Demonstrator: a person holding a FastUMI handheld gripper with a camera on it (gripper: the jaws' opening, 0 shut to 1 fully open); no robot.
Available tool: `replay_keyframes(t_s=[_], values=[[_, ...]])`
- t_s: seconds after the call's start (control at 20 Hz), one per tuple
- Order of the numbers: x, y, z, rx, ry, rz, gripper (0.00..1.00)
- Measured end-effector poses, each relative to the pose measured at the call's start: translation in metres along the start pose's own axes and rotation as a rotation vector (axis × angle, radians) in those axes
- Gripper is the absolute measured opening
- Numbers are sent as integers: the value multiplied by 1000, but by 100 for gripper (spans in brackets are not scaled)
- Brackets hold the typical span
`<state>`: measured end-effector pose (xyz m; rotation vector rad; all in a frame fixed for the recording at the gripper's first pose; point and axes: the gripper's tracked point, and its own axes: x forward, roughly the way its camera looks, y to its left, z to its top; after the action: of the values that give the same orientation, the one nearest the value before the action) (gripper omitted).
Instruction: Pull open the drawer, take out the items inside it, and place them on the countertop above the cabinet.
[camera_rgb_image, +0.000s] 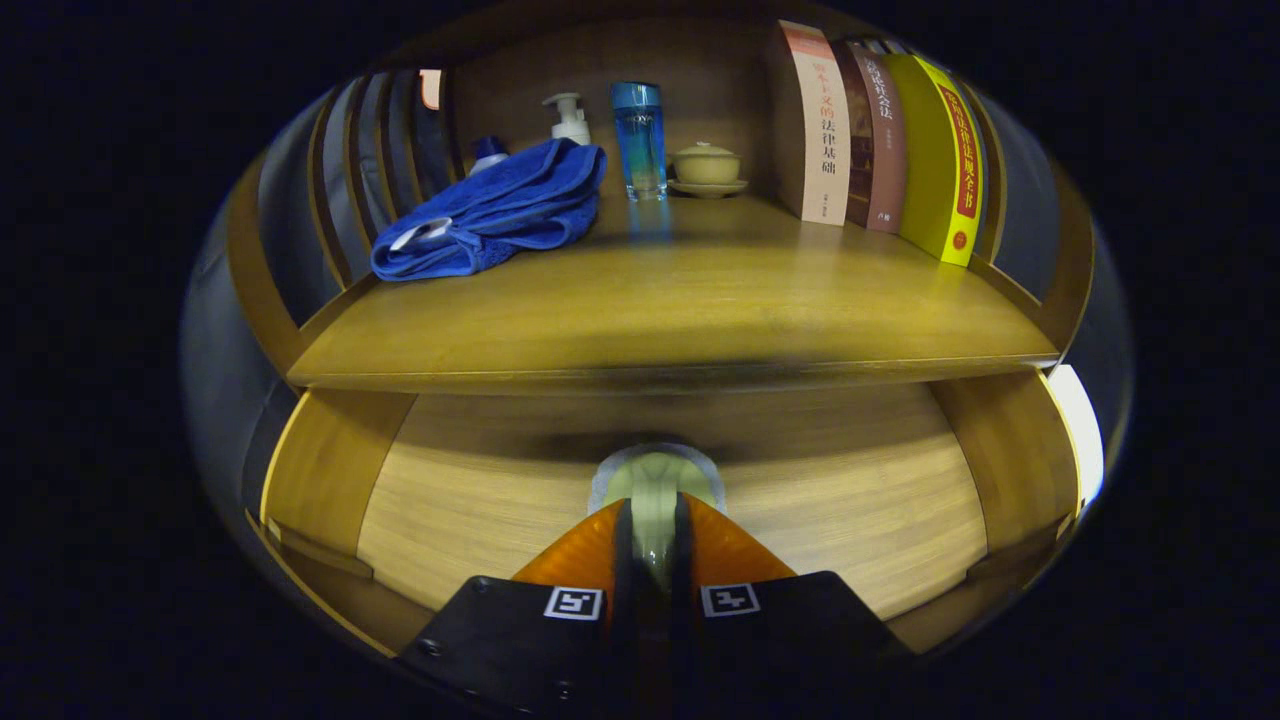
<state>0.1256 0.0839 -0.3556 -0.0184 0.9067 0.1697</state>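
Drawer (450, 500) of pale wood is sitting pulled open under the countertop, and the orange-fingered gripper (655, 535) is reaching down into it. Its two fingers are sitting narrow, pinching a small pale green translucent object (655, 490) right between their tips, so it's looking like both pads are pressing on it. That little thing is poking out just ahead of the fingers at 12 o'clock, hanging over the drawer's bare bottom; I can't really tell what it is.

Beyond and above, the glossy brown wooden countertop (680, 320) is holding a crumpled blue towel (495, 210) at about 11 o'clock, with a white pump bottle (570, 118) behind it. A tall blue glass bottle (640, 140) is standing dead at 12, a small beige lidded cup on a saucer (706, 168) just beside it, and a row of upright books (880, 140) is leaning at 1 o'clock.
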Motion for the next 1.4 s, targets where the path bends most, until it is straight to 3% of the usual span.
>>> replay_keyframes(t_s=[0.6, 0.8, 1.05, 1.4], values=[[-89, 23, 64, 19, -204, 101, 22], [-113, 32, 121, -43, -314, 109, 22], [-76, 22, 175, -101, -321, 17, 22], [3, 13, 191, -87, -265, -55, 22]])
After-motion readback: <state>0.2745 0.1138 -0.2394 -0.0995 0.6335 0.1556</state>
